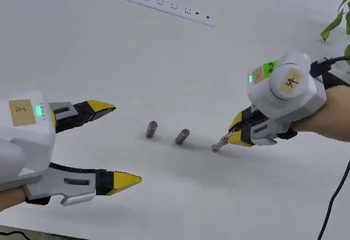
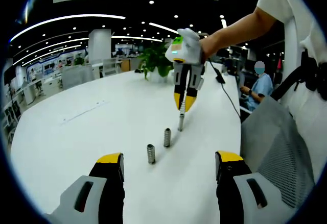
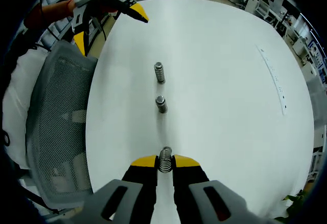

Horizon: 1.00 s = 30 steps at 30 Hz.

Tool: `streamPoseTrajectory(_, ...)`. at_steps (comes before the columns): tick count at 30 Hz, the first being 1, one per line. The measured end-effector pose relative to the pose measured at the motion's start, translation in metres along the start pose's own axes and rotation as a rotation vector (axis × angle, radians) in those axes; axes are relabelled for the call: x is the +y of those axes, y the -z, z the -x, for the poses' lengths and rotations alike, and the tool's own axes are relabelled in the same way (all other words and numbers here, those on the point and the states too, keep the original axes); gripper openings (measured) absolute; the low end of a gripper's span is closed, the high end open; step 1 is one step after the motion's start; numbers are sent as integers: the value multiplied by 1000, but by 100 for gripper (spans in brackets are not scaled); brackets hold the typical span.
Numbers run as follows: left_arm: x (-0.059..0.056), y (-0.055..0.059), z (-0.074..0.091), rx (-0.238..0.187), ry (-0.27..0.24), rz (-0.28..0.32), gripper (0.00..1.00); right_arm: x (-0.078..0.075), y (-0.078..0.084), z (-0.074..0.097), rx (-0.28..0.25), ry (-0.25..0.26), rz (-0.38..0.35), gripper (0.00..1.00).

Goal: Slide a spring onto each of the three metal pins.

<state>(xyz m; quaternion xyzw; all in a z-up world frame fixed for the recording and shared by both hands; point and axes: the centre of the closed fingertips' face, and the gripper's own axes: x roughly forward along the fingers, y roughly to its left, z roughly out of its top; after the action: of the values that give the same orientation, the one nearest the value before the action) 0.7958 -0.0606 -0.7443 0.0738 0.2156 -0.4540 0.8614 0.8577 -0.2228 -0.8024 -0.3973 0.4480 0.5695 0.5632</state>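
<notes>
Third pin, spring going on (the other two look done)
Left tool (image 1: 128,143) spread wide, idle. First pin (image 1: 151,129) and second pin (image 1: 182,136) stand sprung, just beside each other. Right tool (image 1: 235,132) pinches the spring (image 3: 164,160) over the third pin (image 1: 216,147), tilted, tip on the table (image 1: 164,65). I'd straighten it, keep coils coaxial, light squeeze. Table plain white, looks slick; power strip (image 1: 164,4) at the far side, plant (image 1: 338,21), lit open office behind

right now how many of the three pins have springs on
Done: the leftmost pin and the middle pin each carry a spring. In hand: the right gripper pinches the third spring, seemingly partway onto the third pin. The left gripper hangs open. Left: seat that spring and release.
</notes>
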Motion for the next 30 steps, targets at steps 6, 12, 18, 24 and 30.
streamPoseTrajectory(6, 0, 0, -2, 1, 4, 2, 74, 0, 0, -12, -8, 11, 0, 12)
streamPoseTrajectory(12, 0, 0, -2, 2, 5, 4, 74, 0, 4, -23, -10, 22, 6, 12)
streamPoseTrajectory(18, -2, -1, -3, 2, 8, 7, 73, 0, 6, -31, -24, 36, -2, 12)
streamPoseTrajectory(24, -2, -1, -3, 6, 9, 6, 73, -1, 7, -35, -31, 44, -15, 12)
streamPoseTrajectory(30, -2, -2, -2, 9, 10, 3, 72, -1, 5, -35, -40, 48, -16, 12)
